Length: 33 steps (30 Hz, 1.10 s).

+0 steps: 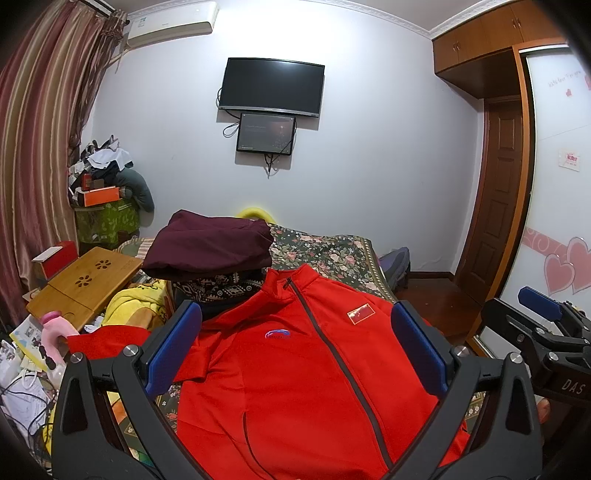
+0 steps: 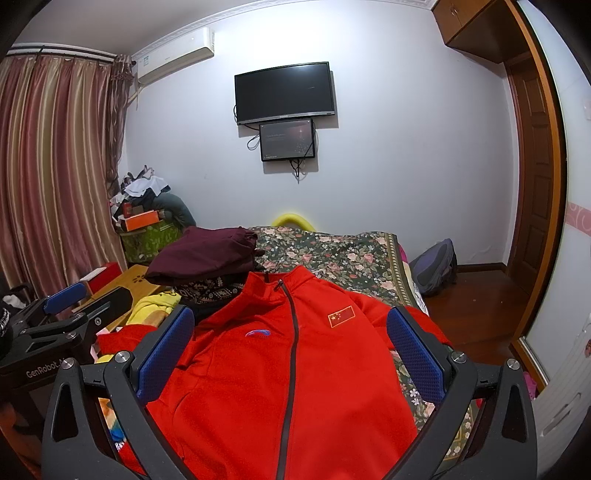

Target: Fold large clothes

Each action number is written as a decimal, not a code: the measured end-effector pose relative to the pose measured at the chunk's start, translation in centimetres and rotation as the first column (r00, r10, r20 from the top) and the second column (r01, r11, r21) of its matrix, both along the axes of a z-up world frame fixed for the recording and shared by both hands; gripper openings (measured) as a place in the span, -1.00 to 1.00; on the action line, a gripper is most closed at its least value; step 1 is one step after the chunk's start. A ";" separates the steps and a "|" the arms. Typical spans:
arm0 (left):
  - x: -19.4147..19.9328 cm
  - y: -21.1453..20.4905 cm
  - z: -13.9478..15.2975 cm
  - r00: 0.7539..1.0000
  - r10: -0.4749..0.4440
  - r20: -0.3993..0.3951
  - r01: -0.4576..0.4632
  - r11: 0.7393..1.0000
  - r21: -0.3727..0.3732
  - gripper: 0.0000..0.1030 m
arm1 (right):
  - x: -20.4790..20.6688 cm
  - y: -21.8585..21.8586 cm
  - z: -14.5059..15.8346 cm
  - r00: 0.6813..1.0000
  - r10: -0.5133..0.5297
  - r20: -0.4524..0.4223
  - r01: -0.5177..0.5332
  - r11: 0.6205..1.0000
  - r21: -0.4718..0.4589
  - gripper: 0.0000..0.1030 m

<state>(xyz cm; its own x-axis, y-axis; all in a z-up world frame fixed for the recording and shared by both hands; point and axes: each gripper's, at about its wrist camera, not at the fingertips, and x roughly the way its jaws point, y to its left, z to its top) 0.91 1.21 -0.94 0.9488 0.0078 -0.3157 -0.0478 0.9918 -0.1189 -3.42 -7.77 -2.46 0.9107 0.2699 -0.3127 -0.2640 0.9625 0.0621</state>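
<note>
The red jacket's point(image 1: 295, 387) hem is cut off by the lower edge in both views, and its chest logo point(image 2: 257, 333) cannot be read.

Straight ahead of the hand-held gripper, a black flat television point(image 1: 271, 86) hangs on the white wall, with a smaller dark screen point(image 1: 266, 133) just beneath it. A white air conditioner point(image 1: 171, 22) sits high to the left, beside striped reddish curtains point(image 1: 37, 147). The bed wears a dark floral bedspread point(image 1: 332, 254). Left of the hand-held gripper stands a small bamboo folding table point(image 1: 85, 284). Far right, a brown wooden door point(image 1: 495, 192) and a grey-purple backpack point(image 2: 436, 269) on the floor.
</note>
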 end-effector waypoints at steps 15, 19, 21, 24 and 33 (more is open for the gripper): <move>0.1 -0.1 -0.2 1.000 0.001 -0.002 -0.001 1.000 0.000 1.00 | 0.2 0.0 -0.2 1.000 -0.001 -0.003 0.001 1.000 0.003 1.00; 0.2 0.0 -0.4 1.000 0.003 -0.004 -0.003 1.000 -0.005 1.00 | 0.2 0.0 -0.2 1.000 -0.001 -0.007 0.001 1.000 0.002 1.00; 0.4 0.1 -0.6 1.000 0.005 -0.007 -0.005 1.000 -0.010 1.00 | 0.2 0.0 -0.4 1.000 -0.002 -0.009 0.002 1.000 0.000 1.00; 0.5 0.5 -0.8 1.000 0.007 -0.011 -0.008 1.000 -0.017 1.00 | 0.3 0.1 -0.6 1.000 -0.003 -0.013 0.003 1.000 -0.004 1.00; 1.9 2.7 -1.6 0.998 0.056 -0.027 -0.057 0.998 -0.036 1.00 | 1.9 0.5 -1.1 0.999 -0.022 -0.040 0.020 0.999 -0.037 1.00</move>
